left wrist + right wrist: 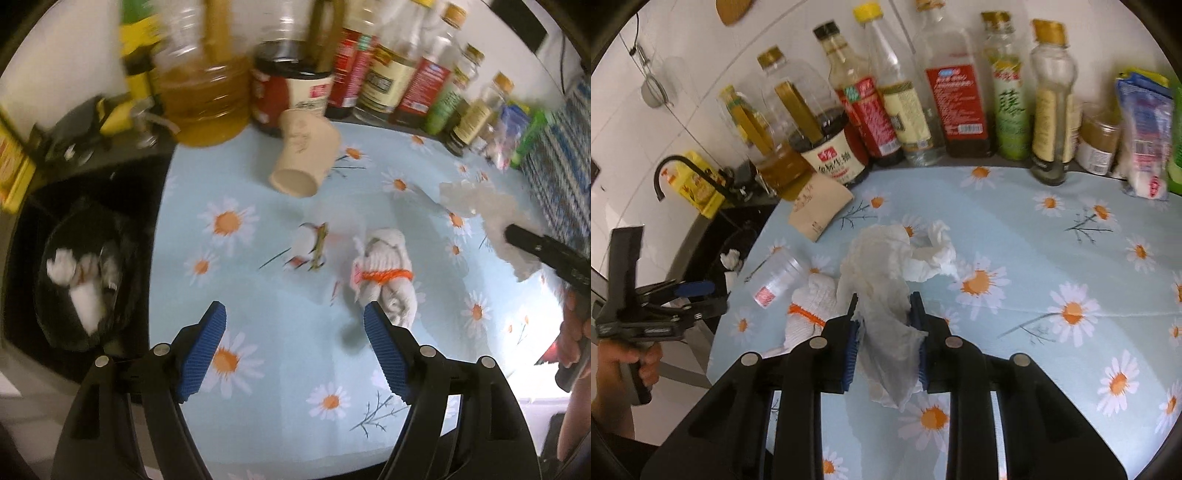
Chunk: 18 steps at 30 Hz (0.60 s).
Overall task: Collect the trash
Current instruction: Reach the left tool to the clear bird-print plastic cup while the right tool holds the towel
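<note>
My right gripper [884, 314] is shut on a crumpled white tissue [886, 266] and holds it above the daisy tablecloth [1052, 258]; the tissue also shows in the left wrist view [491, 214]. My left gripper [295, 325] is open and empty above the table's left part. On the cloth lie a rolled white glove with an orange band [384, 273], a small clear plastic jar [314, 243] and a tipped beige paper cup [303, 155]. A black trash bag [81, 266] holding white scraps sits left of the table.
Several sauce and oil bottles [956, 103] line the back of the table. A snack packet [1145, 136] stands at the back right. A dark sink with a black tap [687, 173] lies to the left. A blue woven mat [557, 166] is at the right.
</note>
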Each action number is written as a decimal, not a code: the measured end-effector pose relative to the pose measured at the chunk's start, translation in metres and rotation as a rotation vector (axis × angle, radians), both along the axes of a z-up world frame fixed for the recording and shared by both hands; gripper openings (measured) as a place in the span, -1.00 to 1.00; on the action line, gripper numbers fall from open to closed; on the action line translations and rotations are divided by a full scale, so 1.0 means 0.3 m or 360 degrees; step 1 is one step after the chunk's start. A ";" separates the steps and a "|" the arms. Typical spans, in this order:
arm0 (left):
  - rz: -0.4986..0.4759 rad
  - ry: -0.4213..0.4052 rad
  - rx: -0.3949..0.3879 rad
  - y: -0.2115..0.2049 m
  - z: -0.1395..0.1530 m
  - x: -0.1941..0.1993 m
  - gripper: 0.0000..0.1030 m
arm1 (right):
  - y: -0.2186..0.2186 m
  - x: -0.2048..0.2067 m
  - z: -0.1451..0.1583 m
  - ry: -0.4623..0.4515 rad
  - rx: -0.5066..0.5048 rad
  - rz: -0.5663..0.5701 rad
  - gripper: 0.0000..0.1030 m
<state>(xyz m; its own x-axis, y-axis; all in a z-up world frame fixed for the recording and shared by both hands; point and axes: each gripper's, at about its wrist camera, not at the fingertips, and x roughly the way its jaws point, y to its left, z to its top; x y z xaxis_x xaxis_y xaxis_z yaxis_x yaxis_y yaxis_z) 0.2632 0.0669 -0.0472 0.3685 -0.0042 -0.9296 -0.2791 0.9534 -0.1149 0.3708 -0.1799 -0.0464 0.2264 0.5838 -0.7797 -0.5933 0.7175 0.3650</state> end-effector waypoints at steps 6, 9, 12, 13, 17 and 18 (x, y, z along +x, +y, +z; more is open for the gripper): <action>-0.0139 0.0093 0.0080 -0.036 -0.037 0.103 0.45 | -0.101 -0.049 0.016 -0.0011 0.0061 -0.0088 -0.48; -0.0213 0.0141 0.0122 -0.059 -0.060 0.150 0.45 | -0.141 -0.074 0.020 -0.0031 0.0067 -0.0134 -0.48; -0.0290 0.0184 0.0176 -0.080 -0.088 0.191 0.45 | -0.175 -0.094 0.025 -0.0053 0.0078 -0.0181 -0.48; -0.0308 0.0202 0.0203 -0.084 -0.099 0.202 0.45 | -0.187 -0.100 0.026 -0.0051 0.0088 -0.0198 -0.48; -0.0364 0.0274 0.0252 -0.088 -0.141 0.230 0.45 | -0.217 -0.116 0.020 -0.0038 0.0107 -0.0249 -0.48; -0.0380 0.0292 0.0262 -0.089 -0.151 0.235 0.43 | -0.224 -0.120 0.019 -0.0033 0.0112 -0.0260 -0.47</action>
<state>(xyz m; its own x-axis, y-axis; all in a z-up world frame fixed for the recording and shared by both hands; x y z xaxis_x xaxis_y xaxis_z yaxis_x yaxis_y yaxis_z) 0.3337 0.0402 -0.0925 0.2017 0.0855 -0.9757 -0.0474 0.9959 0.0775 0.3347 -0.2470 -0.0409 0.3383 0.5912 -0.7322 -0.4792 0.7779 0.4066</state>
